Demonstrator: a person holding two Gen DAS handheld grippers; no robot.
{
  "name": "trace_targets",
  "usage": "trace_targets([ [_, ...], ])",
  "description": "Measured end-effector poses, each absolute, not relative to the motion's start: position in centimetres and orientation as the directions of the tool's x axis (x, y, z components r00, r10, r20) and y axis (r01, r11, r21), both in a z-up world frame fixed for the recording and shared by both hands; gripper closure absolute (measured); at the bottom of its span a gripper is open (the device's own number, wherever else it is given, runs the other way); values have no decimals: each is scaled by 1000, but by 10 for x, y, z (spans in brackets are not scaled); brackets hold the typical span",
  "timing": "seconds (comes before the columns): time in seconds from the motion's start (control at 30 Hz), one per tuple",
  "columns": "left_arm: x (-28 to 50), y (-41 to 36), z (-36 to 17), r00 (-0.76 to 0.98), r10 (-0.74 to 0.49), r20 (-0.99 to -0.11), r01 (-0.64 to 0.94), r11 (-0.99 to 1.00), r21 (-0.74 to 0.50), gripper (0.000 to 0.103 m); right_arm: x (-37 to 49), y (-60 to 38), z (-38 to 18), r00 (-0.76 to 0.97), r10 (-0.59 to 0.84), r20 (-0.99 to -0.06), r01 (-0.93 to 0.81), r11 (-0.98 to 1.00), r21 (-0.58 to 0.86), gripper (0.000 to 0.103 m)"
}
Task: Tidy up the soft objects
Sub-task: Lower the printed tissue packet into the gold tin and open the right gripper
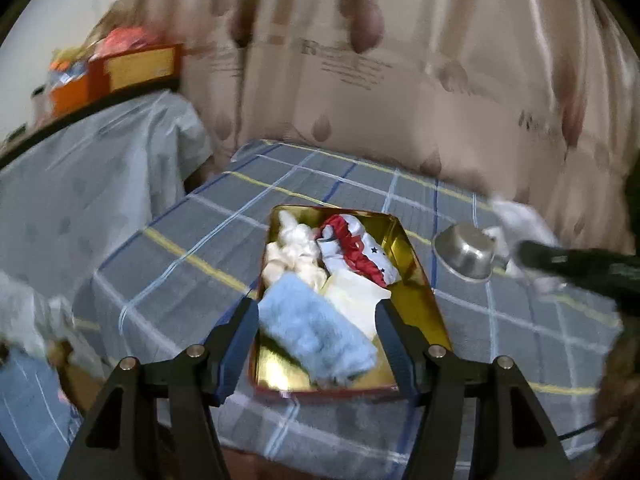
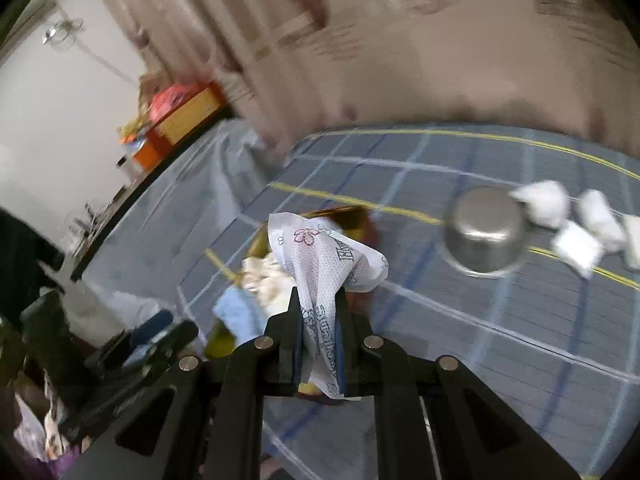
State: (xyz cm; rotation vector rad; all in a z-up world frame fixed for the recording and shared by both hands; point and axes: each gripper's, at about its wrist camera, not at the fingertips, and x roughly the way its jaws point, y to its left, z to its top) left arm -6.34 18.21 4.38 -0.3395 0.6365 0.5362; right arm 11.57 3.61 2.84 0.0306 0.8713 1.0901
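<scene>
Soft items, a blue towel (image 1: 316, 334) among them, already fill the gold tin (image 1: 416, 240) mid-bed, beneath the left gripper (image 1: 316, 312), jaws wide and empty. Right gripper (image 2: 318, 312) pinches a printed white tissue (image 2: 324, 260) above the tin; about 4 white bundles (image 2: 576, 216) wait beside a steel bowl (image 2: 486, 234) toward the bed's (image 2: 500, 360) right edge.

A plaid cloth (image 1: 192, 248) is covering the surface, and a small steel pot (image 1: 466, 254) is sitting on it. A beige patterned curtain (image 1: 400, 80) is hanging behind. Orange and yellow boxes (image 1: 120, 70) are resting on a dark shelf (image 1: 72, 120) at the left.
</scene>
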Motion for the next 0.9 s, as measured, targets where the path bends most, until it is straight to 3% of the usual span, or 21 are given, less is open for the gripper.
trace_targets([
  [0.1, -87, 175, 48, 644, 463, -609, -636, 766, -90, 40, 115, 71, 20, 135, 762, -633, -777, 478, 410, 92],
  [0.3, -107, 175, 44, 623, 540, -566, -683, 729, -55, 38, 119, 135, -4, 104, 698, -708, -790, 491, 368, 92],
  [0.9, -105, 200, 28, 576, 508, -640, -698, 714, -61, 38, 109, 205, -43, 127, 588, -799, -819, 516, 251, 92],
])
